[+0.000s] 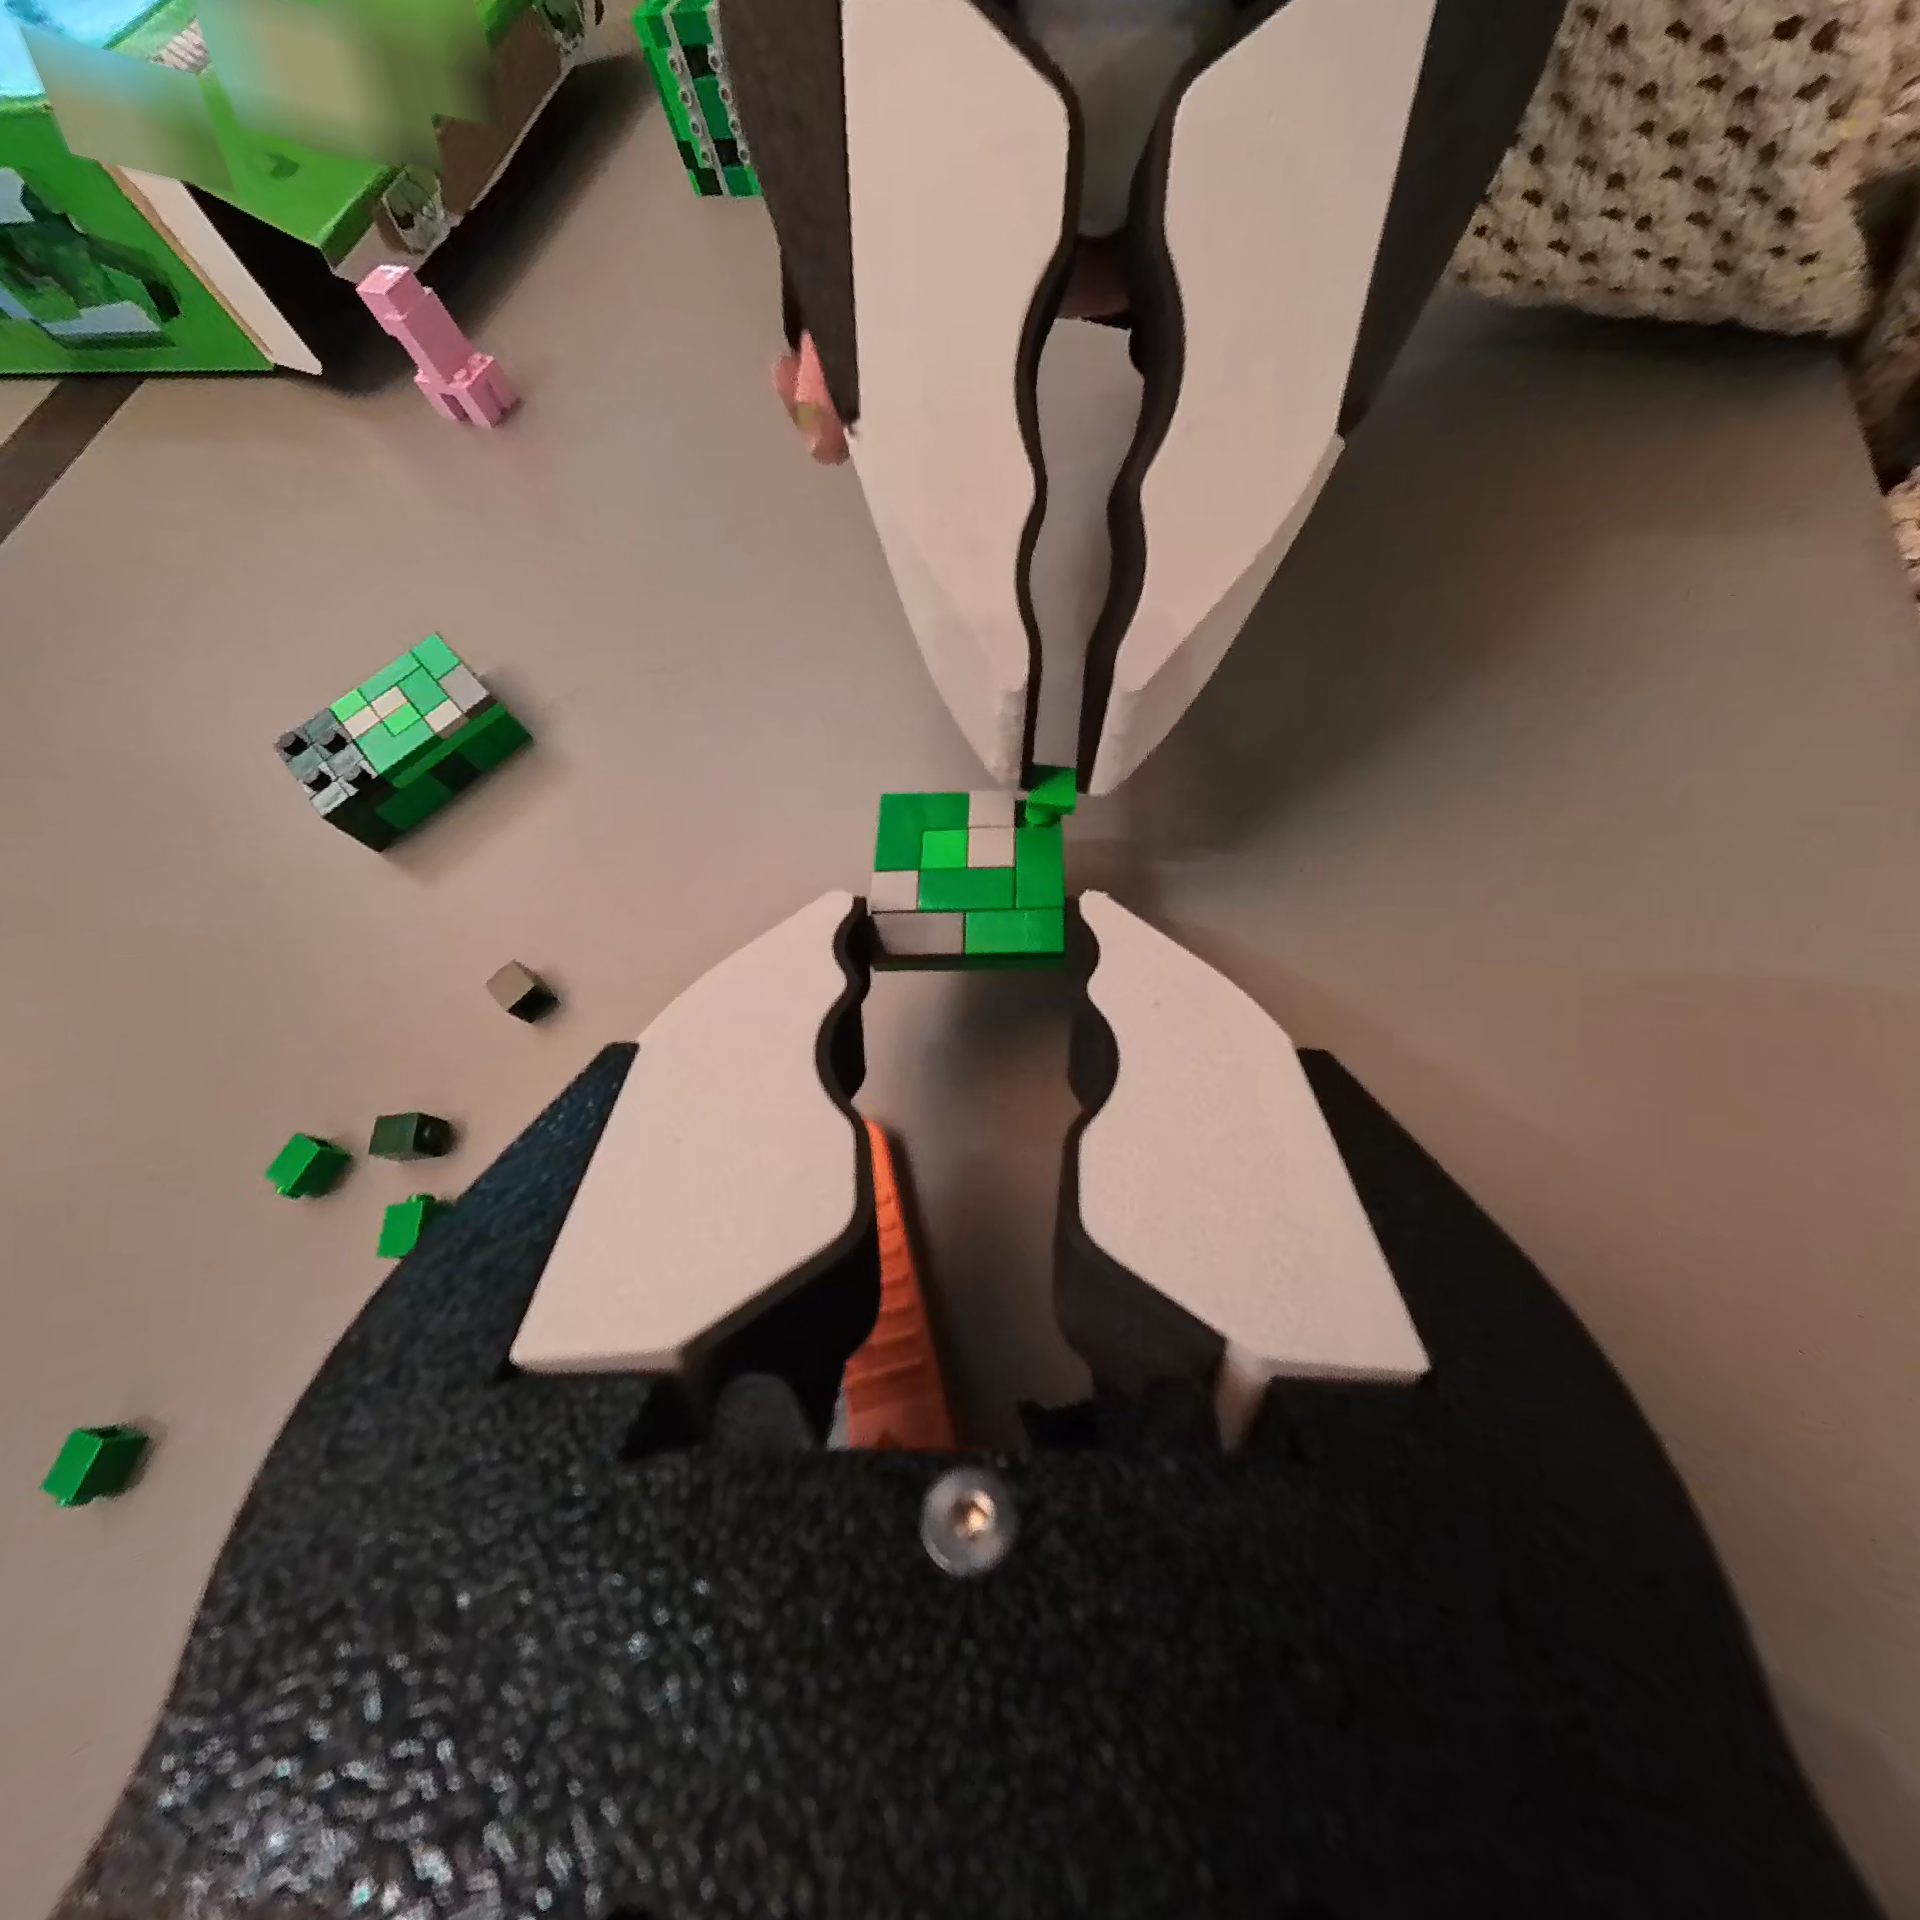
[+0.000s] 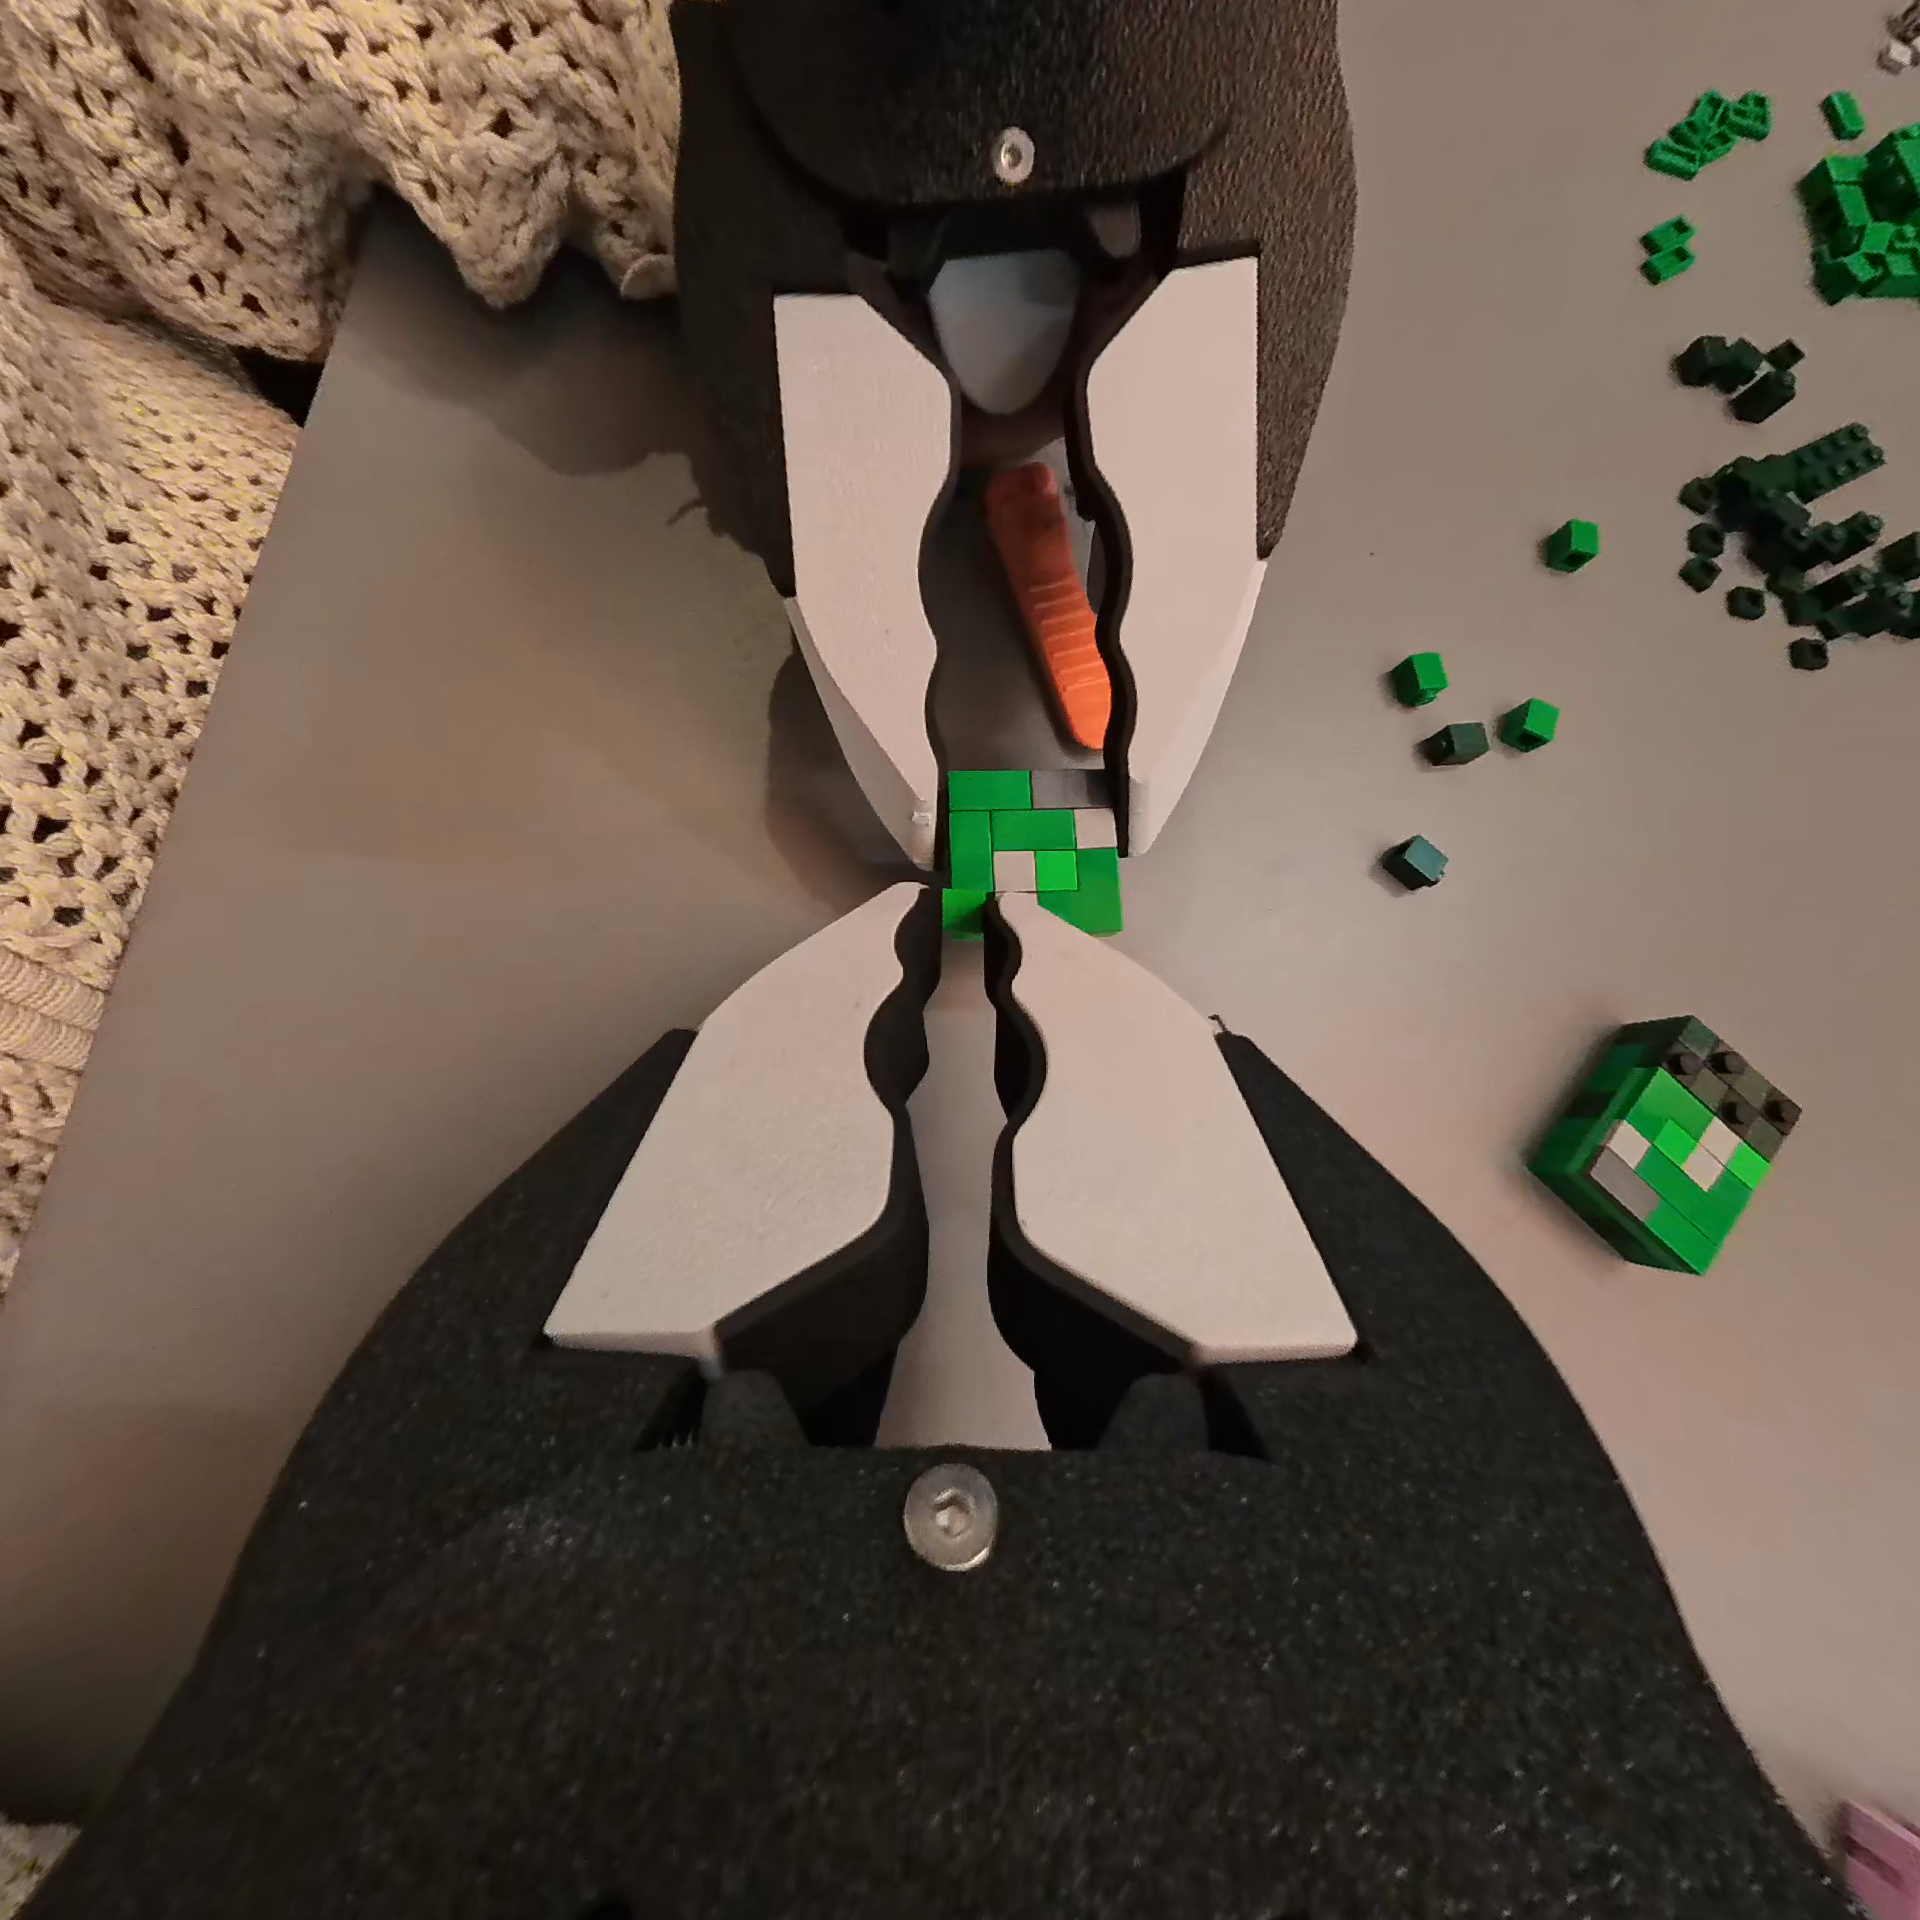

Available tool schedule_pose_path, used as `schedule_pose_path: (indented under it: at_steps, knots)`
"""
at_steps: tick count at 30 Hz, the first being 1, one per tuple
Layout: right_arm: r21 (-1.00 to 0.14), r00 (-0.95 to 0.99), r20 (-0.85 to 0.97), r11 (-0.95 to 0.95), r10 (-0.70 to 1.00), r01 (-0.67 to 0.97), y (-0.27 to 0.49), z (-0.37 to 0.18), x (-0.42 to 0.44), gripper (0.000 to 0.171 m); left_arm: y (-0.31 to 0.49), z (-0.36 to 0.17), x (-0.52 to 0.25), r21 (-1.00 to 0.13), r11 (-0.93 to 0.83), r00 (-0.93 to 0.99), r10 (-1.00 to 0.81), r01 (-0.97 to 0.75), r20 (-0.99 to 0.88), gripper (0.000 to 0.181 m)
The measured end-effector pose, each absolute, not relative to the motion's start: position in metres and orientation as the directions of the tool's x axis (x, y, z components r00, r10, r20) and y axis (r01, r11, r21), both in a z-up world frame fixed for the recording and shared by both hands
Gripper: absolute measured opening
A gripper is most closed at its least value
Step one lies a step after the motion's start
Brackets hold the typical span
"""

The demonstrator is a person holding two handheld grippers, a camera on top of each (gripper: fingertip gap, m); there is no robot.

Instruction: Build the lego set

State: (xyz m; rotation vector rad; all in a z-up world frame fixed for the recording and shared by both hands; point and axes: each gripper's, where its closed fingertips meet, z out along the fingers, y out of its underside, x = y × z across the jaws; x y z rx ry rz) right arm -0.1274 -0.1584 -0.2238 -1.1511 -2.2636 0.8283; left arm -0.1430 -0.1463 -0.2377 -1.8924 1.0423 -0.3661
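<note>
On the left of the left wrist view, small green bricks (image 1: 307, 1166) lie loose on the smooth grey table (image 1: 1455, 935), with a pink figure (image 1: 436, 348) and a green box (image 1: 125, 260) far back. Nearer the middle sits a finished green block (image 1: 400, 743) with shiny flat tiles on top.

In the middle is the tiled block (image 1: 971, 878), green and grey squares, flat and glossy. The left gripper (image 1: 966, 920) is part way open and squeezes this block by its two sides. The right gripper (image 2: 961, 914) is nearly closed and pinches one tiny green piece (image 1: 1049, 795) at the block's far right corner.

That piece looks tilted, so I think it is not clicked in yet. To do this well, hold the block steady, line the piece up flat over its spot, then push straight down.

On the far right is a bumpy cream knitted blanket (image 1: 1683, 156).
</note>
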Motion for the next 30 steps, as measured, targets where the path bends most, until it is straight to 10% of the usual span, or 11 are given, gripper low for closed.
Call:
schedule_pose_path:
  at_steps: [30]
  knots:
    - [-0.698,-0.531,0.131,0.458,0.837,0.550,-0.1560,-0.2252,-0.1296,0.009,-0.1469,-0.2376,-0.1413,-0.832,-0.225,0.594,-0.790,-0.508,-0.150,0.035]
